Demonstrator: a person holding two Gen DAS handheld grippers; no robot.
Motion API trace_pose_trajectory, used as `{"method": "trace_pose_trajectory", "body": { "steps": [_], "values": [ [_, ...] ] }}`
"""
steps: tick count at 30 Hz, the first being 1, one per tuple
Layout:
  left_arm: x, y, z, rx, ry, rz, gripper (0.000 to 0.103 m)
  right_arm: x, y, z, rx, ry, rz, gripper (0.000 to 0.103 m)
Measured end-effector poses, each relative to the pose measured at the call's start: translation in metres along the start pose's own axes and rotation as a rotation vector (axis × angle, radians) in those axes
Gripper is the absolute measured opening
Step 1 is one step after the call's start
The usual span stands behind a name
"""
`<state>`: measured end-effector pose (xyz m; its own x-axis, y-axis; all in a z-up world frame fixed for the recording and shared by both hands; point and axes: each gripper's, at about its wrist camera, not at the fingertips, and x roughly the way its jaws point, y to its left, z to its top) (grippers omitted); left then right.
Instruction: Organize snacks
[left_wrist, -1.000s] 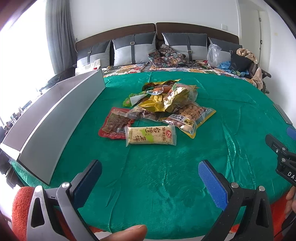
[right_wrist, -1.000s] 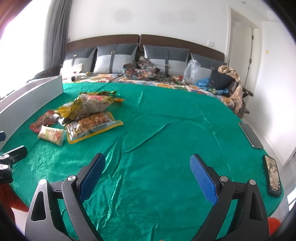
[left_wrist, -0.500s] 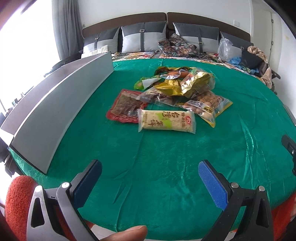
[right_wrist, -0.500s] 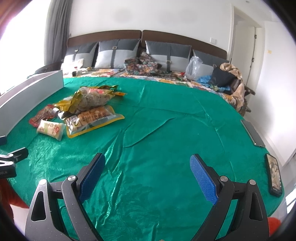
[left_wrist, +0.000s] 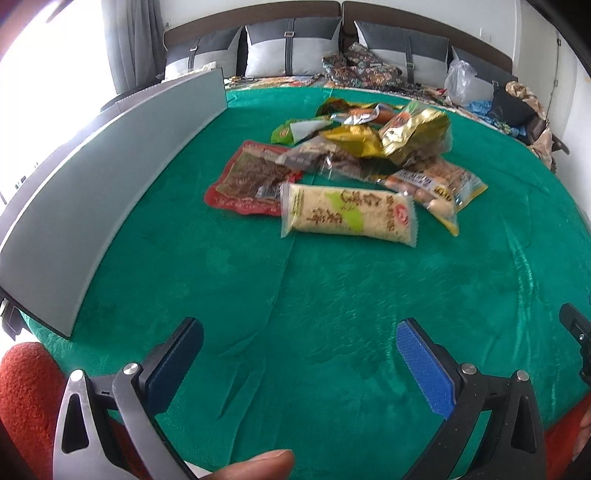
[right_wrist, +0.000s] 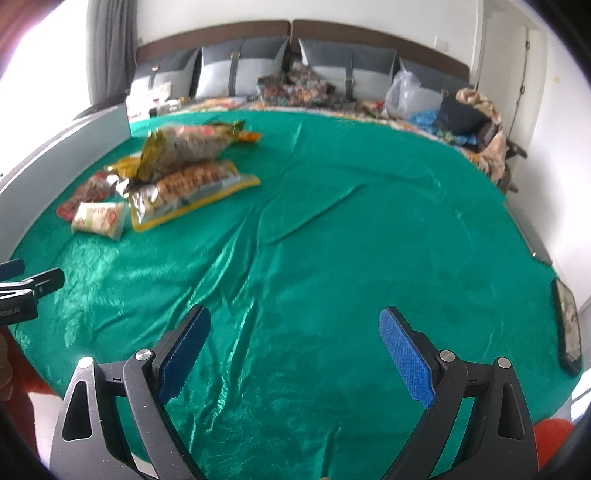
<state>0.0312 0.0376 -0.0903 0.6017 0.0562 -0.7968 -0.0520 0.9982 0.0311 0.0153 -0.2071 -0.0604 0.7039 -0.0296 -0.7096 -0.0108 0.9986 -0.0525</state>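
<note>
My left claw (left_wrist: 299, 354), released and empty, faces the pale cellophane rice-cracker packet (left_wrist: 347, 216) nearest me on the green cloth-covered bench (left_wrist: 332, 314); my right claw (right_wrist: 295, 343) hovers released, well apart.

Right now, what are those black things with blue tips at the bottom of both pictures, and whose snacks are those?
Those are two claws, and a person holds one in each hand. Each claw carries a small camera that looks out along its two fingers, so one picture comes from the left claw and the other from the right claw. Both claws are open and hold nothing. They hover over a green cloth. On the cloth lies a heap of snack bags: a pale rice cracker pack in front, a red packet beside it, a gold foil bag on top, and a yellow-edged bag. A grey board stands on the left. I cannot tell whose snacks they are.
</note>
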Motion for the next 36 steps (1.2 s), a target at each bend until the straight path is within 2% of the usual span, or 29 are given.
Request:
{"method": "trace_pose_trajectory", "body": {
  "steps": [4, 10, 17, 36],
  "values": [
    [0.007, 0.005, -0.001, -0.012, 0.026, -0.004, 0.103, 0.007, 0.000, -0.005, 0.000, 0.041, 0.004, 0.095],
    [0.011, 0.008, -0.001, -0.020, 0.022, -0.019, 0.103, 0.015, 0.003, -0.012, -0.013, 0.077, 0.011, 0.095],
    [0.011, 0.007, -0.001, -0.012, 0.016, -0.021, 0.103, 0.018, -0.005, -0.014, 0.038, 0.090, 0.050, 0.095],
    [0.010, 0.007, 0.001, 0.005, 0.043, -0.028, 0.103, 0.018, -0.004, -0.012, 0.048, 0.092, 0.043, 0.096]
  ]
}}
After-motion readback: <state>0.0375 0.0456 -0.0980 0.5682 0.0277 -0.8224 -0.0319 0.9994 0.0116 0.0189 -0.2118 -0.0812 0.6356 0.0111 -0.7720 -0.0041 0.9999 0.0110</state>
